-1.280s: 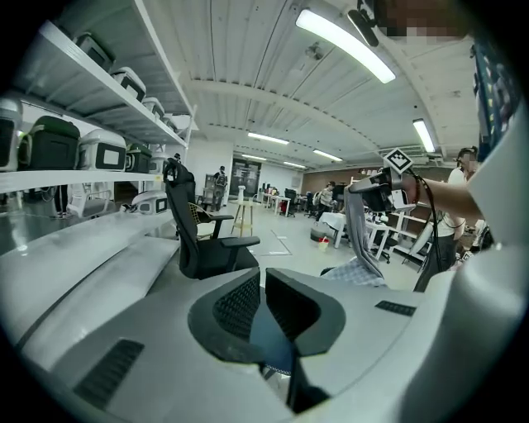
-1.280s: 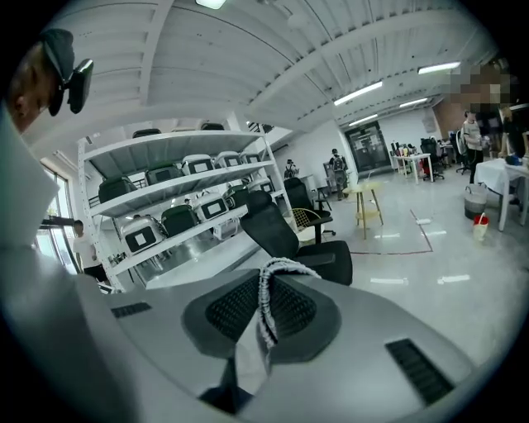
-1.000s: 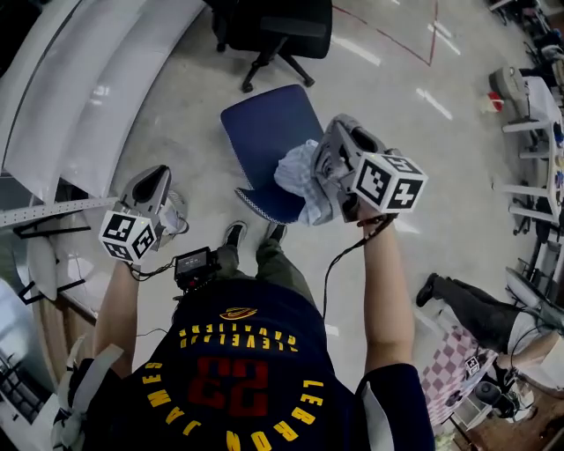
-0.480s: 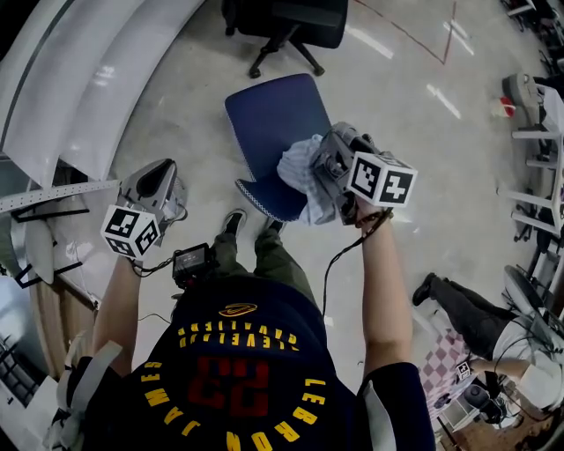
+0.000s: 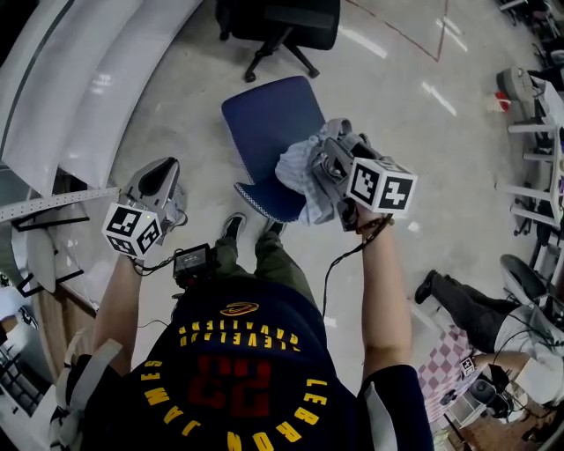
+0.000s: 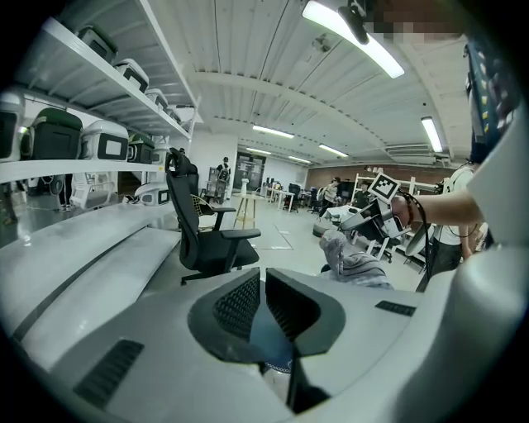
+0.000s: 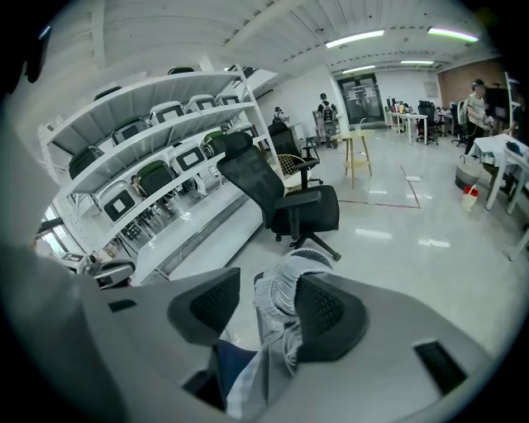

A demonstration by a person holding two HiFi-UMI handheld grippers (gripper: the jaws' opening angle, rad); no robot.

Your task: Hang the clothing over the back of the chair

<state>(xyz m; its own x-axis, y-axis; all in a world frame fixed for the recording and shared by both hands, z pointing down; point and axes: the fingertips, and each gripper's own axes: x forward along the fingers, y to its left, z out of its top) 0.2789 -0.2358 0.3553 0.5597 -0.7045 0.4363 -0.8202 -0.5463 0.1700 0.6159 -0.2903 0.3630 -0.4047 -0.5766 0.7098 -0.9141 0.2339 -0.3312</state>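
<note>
A blue chair [image 5: 264, 123] stands on the floor in front of me, its back edge [image 5: 264, 201] nearest my feet. A pale grey-white garment [image 5: 304, 167] is bunched over that back at the right. My right gripper [image 5: 330, 157] is down at the garment. Its jaws have just been opening: in the right gripper view the cloth [image 7: 281, 310] lies between the spread pads against the right one, with a gap at the left and blue chair [image 7: 227, 368] below. My left gripper [image 5: 163, 181] hangs to the chair's left, shut and holding nothing [image 6: 259, 289].
A black office chair [image 5: 282, 22] stands beyond the blue one. A long white bench [image 5: 79, 79] with shelves of devices [image 7: 157, 178] runs along the left. Another person [image 5: 476, 308] sits at the lower right, and desks [image 5: 538, 97] line the right side.
My right gripper has sunk a little toward the chair back with the garment, and its jaws have spread apart. The left gripper has stayed put.
</note>
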